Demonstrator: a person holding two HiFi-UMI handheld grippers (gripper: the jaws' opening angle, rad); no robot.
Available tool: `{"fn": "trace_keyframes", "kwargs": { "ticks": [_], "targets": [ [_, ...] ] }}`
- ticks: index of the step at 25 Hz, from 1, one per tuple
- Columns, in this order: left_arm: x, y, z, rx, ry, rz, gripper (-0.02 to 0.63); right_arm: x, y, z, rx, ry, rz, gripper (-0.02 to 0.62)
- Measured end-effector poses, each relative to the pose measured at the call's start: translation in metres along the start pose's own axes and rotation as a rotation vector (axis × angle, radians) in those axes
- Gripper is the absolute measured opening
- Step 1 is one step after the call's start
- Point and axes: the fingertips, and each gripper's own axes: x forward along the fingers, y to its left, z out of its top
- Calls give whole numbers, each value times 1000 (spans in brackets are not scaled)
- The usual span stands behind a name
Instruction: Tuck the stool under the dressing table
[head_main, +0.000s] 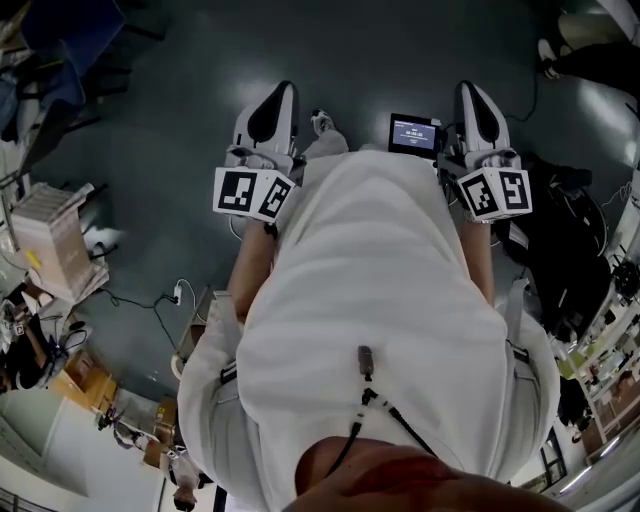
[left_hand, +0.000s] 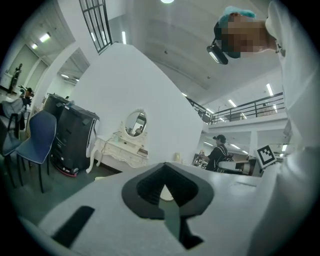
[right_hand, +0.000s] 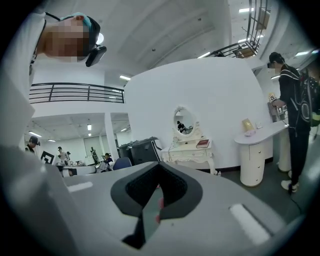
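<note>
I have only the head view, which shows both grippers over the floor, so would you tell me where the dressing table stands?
Observer: The dressing table stands ahead, against the curved white wall. Both gripper views show it some way off.
Operator: Thank you. Is anything on it?
Observer: An oval mirror rises from its top, and in the right gripper view a red book lies near its right end.
Operator: What stands beside it?
Observer: A tall black cabinet stands just to its left.
</note>
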Motion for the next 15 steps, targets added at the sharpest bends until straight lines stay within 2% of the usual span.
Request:
{"fn": "trace_keyframes", "kwargs": {
  "ticks": [3, 7, 12, 15],
  "targets": [
    [13, 14, 13, 27, -3, -19, 5, 22, 6, 6, -10, -2, 2, 8],
    [22, 42, 26, 7, -22, 3, 5, 56, 17, 12, -2, 6, 32, 8],
    [30, 65, 15, -33, 2, 53, 5, 82, 17, 11, -13, 36, 49, 9],
    [46, 69, 8, -42, 24, 68, 5, 91, 2, 13, -9, 47, 41, 9]
  ]
}}
